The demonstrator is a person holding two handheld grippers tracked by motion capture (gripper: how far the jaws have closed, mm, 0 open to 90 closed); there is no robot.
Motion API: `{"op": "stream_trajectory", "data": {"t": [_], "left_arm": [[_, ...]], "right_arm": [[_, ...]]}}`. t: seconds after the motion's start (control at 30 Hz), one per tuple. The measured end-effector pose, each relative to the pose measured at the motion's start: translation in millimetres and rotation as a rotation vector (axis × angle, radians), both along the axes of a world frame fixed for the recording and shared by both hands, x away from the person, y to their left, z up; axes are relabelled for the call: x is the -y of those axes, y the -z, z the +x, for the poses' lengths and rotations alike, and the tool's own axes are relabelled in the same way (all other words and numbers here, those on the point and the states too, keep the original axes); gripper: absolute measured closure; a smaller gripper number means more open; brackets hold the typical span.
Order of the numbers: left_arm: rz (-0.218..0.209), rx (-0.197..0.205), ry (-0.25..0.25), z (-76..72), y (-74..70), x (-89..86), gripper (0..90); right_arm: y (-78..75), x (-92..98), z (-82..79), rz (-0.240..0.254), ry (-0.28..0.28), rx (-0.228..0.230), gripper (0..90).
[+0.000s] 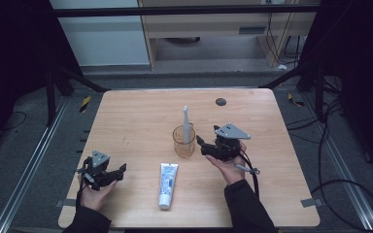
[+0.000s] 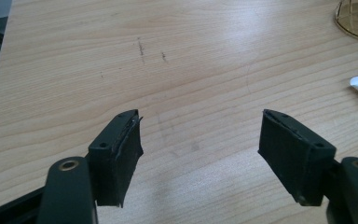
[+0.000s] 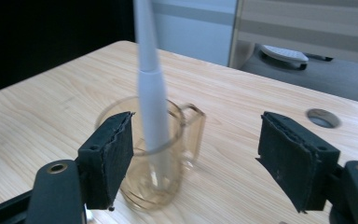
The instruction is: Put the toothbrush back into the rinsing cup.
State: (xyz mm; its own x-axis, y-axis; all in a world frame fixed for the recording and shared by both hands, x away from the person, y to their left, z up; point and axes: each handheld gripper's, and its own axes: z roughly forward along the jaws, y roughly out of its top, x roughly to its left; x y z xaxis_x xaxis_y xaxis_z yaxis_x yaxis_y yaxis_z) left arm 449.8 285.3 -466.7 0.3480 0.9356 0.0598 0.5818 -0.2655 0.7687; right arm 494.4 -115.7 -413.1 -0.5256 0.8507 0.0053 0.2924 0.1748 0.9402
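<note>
A white electric toothbrush [image 1: 186,124] is standing head-up in a clear amber cup [image 1: 183,141] near the middle of the desk [image 1: 136,116], leaning against the rim, which is keeping it from tipping over. Just right of the cup, the right tool [image 1: 202,144] is hanging released, its jaws standing wide with nothing between them, likely so the brush is resting on the glass alone. A white toothpaste tube [image 1: 168,184] is lying flat in front of the cup, cap end toward the person, within easy reach. Well to the cup's left, the left tool [image 1: 121,169] is waiting released and empty over bare wood.
</note>
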Motion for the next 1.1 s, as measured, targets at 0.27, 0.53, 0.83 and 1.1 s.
{"op": "stream_trajectory", "data": {"t": [0.27,0.53,0.83,1.1], "left_arm": [[0.002,0.003,0.013,-2.2,-1.2,3.1,33.6],[0.003,0.001,0.052,-6.9,-3.5,10.8,38.8],[0.001,-0.003,0.112,-13.9,-5.5,23.2,43.5],[0.003,0.008,0.143,-18.1,-6.4,36.5,39.6]], "right_arm": [[4.2,35.2,-7.4,-0.008,0.047,-0.027,24.3],[8.0,67.2,-22.4,-0.028,0.079,-0.045,25.0],[18.8,95.7,-37.6,-0.070,0.108,-0.082,29.1],[32.2,114.0,-49.7,-0.086,0.140,-0.117,33.8]]}}
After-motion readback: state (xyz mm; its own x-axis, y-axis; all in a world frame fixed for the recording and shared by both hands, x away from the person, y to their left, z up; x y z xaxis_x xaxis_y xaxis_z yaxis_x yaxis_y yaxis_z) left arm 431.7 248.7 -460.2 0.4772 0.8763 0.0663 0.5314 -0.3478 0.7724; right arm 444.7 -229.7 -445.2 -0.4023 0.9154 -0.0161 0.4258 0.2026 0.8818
